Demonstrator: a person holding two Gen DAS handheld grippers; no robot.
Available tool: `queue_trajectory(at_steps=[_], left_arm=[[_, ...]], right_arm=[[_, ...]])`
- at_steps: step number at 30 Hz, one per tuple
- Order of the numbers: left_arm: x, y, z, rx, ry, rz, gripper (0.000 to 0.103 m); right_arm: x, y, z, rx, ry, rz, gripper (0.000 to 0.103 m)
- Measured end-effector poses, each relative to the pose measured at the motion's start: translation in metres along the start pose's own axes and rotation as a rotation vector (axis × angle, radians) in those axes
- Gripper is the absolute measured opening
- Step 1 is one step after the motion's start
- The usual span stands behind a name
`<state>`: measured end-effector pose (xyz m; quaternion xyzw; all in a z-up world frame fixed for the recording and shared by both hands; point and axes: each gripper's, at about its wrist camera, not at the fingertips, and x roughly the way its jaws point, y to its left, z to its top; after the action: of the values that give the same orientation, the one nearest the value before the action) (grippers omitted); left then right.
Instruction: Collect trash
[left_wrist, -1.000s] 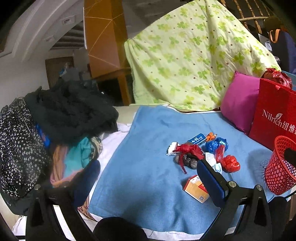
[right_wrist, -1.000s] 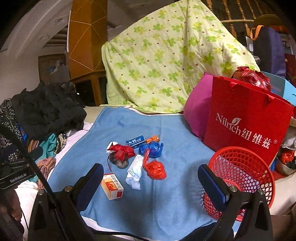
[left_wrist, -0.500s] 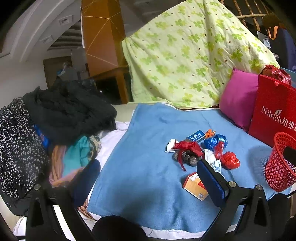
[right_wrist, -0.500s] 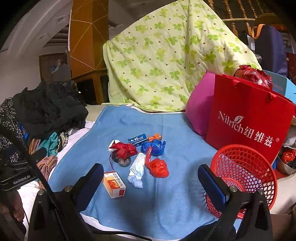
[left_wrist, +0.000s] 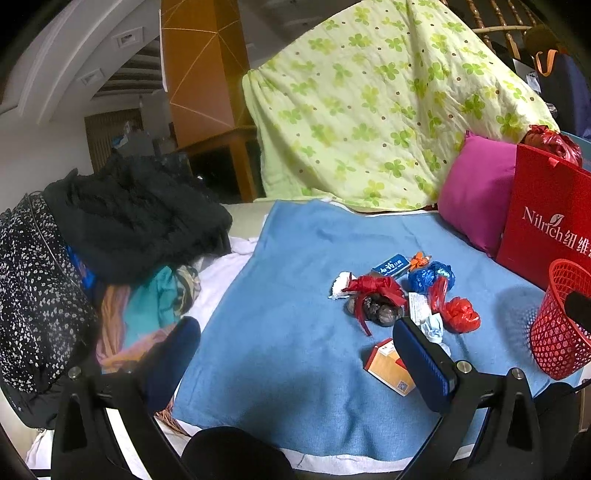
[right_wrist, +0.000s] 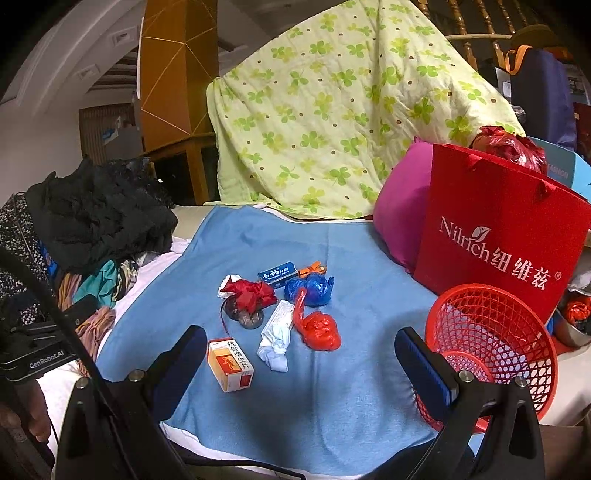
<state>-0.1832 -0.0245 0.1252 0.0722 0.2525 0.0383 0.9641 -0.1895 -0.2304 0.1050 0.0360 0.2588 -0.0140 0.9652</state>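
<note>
Trash lies in a cluster on the blue blanket: an orange-and-white medicine box, a white crumpled tube, a red plastic bag, a blue plastic bag, a red-ribboned dark bundle and a small blue box. The cluster also shows in the left wrist view, with the medicine box beside my left gripper's right finger. A red mesh basket stands at the right. My right gripper is open and empty above the blanket's near part. My left gripper is open and empty.
A red paper bag and a magenta pillow stand behind the basket. A green clover quilt drapes at the back. A pile of dark clothes and a spotted bag lie at the left.
Both grippers have drifted slightly; the view has shifted a little, and the trash sits marginally lower and rightward in the right wrist view. Nothing was grasped.
</note>
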Motion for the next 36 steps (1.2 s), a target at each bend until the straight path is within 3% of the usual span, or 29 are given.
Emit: queue_trajectory(at_steps=[17, 24, 27, 31, 34, 36], left_arm=[[0.025, -0.004, -0.005, -0.008, 0.049, -0.026, 0.103], [0.087, -0.013, -0.028, -0.041, 0.210, -0.151, 0.103], [0.116, -0.017, -0.044, -0.065, 0.289, -0.194, 0.103], [0.140, -0.023, -0.050, -0.107, 0.346, -0.250, 0.103], [0.154, -0.033, -0.048, -0.123, 0.372, -0.299, 0.103], [0.162, -0.044, -0.045, -0.122, 0.385, -0.323, 0.103]], right_arm=[[0.028, -0.012, -0.003, 0.026, 0.044, 0.012, 0.103], [0.104, -0.037, -0.023, 0.109, 0.175, 0.093, 0.102], [0.144, -0.046, -0.031, 0.134, 0.249, 0.092, 0.088], [0.193, -0.056, -0.034, 0.180, 0.320, 0.113, 0.085], [0.223, -0.063, -0.033, 0.205, 0.348, 0.115, 0.075], [0.240, -0.067, -0.032, 0.212, 0.360, 0.107, 0.075]])
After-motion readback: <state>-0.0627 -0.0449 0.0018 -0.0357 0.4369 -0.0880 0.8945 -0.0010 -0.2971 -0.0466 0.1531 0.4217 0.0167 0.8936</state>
